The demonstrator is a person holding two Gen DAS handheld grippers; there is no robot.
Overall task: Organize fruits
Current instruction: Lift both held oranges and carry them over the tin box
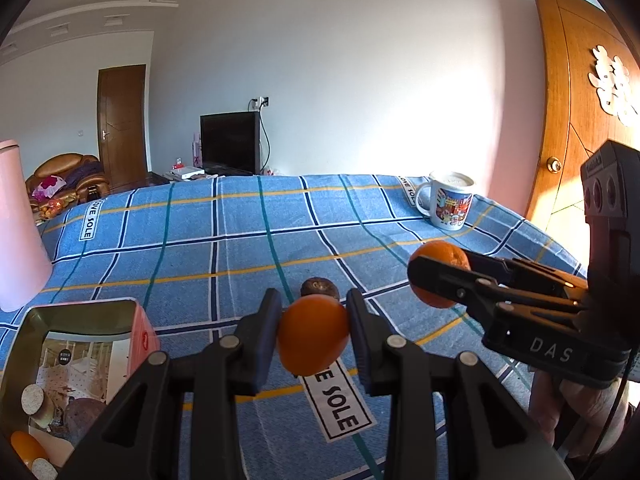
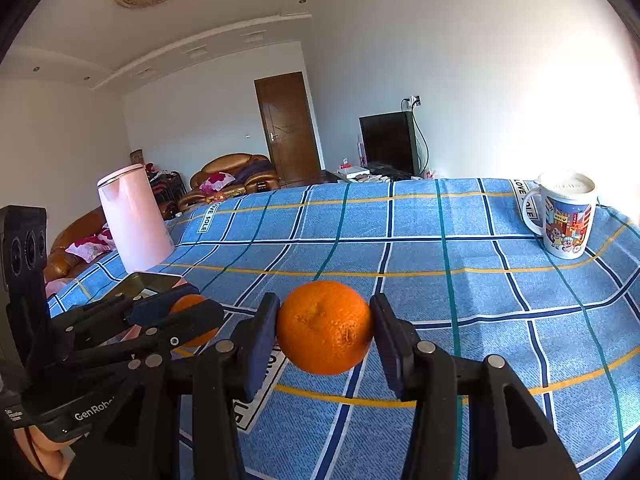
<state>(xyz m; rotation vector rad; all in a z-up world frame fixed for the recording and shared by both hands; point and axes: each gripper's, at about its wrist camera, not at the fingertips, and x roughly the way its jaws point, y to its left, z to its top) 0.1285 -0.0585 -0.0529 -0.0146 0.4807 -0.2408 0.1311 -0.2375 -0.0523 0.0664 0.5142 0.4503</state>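
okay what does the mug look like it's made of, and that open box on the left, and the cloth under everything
Mug: probably glazed ceramic, with a glossy white body and a cartoon print. Open box: looks like metal tin, with a thin shiny rim and a reflective inside. Cloth: woven fabric, matte, with visible weave and soft folds.

Two oranges, one smooth [image 1: 313, 334] and one dimpled [image 2: 325, 327], hang clamped above the cloth, near a brown fruit [image 1: 319, 288].

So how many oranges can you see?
3. One small orange is held in the left gripper, one bigger orange in the right gripper, and one lies in the tin box. More may be hidden inside.
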